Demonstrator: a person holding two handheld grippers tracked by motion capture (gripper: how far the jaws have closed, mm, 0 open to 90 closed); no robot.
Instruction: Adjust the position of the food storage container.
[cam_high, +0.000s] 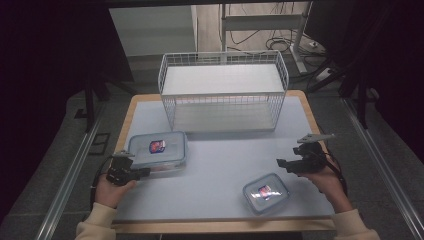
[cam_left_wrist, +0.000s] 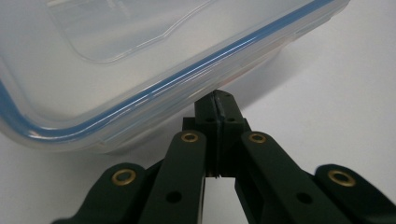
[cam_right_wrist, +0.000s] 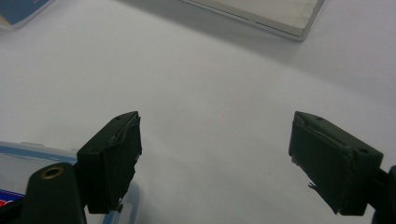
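A large clear food container (cam_high: 157, 150) with a blue-sealed lid and a label sits at the table's left. My left gripper (cam_high: 142, 172) is at its near edge. In the left gripper view the jaws are shut, and my left gripper (cam_left_wrist: 218, 100) has its tip right against the underside of the container's rim (cam_left_wrist: 140, 70). A smaller container of the same kind (cam_high: 266, 192) lies near the front right. Just behind and to its right my right gripper (cam_high: 282, 164) hovers open. The right gripper view shows my right gripper (cam_right_wrist: 215, 154) with nothing between its jaws and the small container (cam_right_wrist: 18, 158) by one jaw.
A white wire basket (cam_high: 222, 90) with a shelf stands at the back middle of the pale blue table (cam_high: 225, 160); its base corner (cam_right_wrist: 261, 14) appears in the right gripper view. Wooden table edges frame the mat. Cables lie on the floor behind.
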